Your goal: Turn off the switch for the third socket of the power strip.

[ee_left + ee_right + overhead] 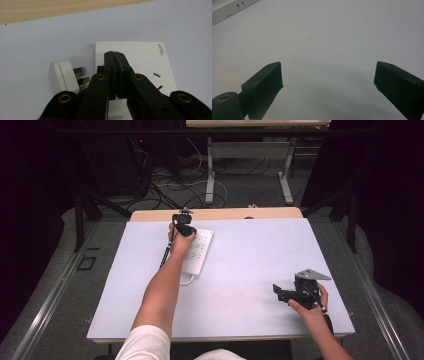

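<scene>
A white power strip (201, 249) lies on the pale table sheet (250, 260), left of the middle and toward the far side. In the left gripper view its white plug (62, 75) lies on its side just beside the strip (142, 56), metal prongs pointing at it. My left gripper (114, 53) hovers over the strip's end with its jaws pressed together and nothing visible between them; from above, the left gripper (184, 224) is at the strip's far end. My right gripper (278, 292) is at the near right, and its jaws (328, 75) stand wide apart over bare sheet.
A strip of bare wood (215, 213) runs along the table's far edge. The power strip's white cord (186, 281) loops out at its near end. Behind the table are metal table legs (210, 175) and loose cables (170, 185) on the floor.
</scene>
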